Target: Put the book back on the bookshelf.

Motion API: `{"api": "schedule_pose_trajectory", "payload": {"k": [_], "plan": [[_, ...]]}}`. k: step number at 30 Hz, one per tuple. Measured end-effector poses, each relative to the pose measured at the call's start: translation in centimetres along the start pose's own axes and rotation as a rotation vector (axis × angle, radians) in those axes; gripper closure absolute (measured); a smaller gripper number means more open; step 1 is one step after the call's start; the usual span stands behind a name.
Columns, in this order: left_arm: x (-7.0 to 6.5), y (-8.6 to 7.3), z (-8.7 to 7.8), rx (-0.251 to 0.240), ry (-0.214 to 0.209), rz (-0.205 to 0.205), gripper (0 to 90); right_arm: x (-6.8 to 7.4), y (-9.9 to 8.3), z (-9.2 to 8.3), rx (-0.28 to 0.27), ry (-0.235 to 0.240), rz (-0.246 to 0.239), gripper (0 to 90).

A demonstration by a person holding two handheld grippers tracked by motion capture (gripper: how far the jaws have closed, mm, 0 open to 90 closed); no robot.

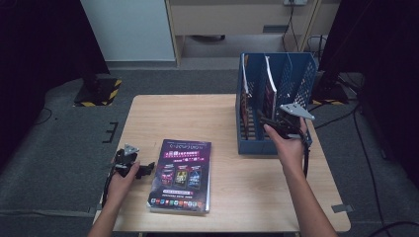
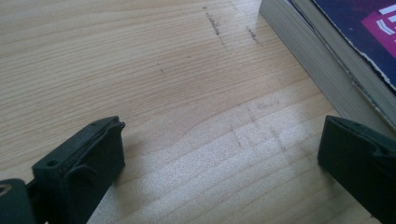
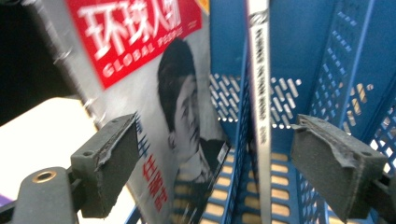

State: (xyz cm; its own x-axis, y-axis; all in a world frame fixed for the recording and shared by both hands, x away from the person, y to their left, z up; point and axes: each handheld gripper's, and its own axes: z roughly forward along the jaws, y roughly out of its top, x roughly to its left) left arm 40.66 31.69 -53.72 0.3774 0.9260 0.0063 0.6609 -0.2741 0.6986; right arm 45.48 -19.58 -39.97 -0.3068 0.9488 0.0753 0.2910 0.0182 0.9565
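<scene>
At the lower left of the high view I rest my left gripper [image 1: 129, 165] on the table [image 1: 163, 116], jaws spread over bare wood, just beside the book [image 1: 182, 175] lying flat at lower centre. Farther up, at right of centre, my right gripper [image 1: 276, 123] sits at the blue file rack [image 1: 296, 66], jaws spread and empty. Inside the rack stand a magazine [image 3: 154, 88] and a thin spine [image 3: 260, 93].
</scene>
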Motion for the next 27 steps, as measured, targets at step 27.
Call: {"api": "schedule_pose_trajectory", "payload": {"k": [27], "plan": [[-0.3, -0.1, -0.1, 0.001, 0.006, -0.011, 0.0, 1.7, -2.9, -2.1, 0.075, 0.102, -0.033, 8.1]]}}
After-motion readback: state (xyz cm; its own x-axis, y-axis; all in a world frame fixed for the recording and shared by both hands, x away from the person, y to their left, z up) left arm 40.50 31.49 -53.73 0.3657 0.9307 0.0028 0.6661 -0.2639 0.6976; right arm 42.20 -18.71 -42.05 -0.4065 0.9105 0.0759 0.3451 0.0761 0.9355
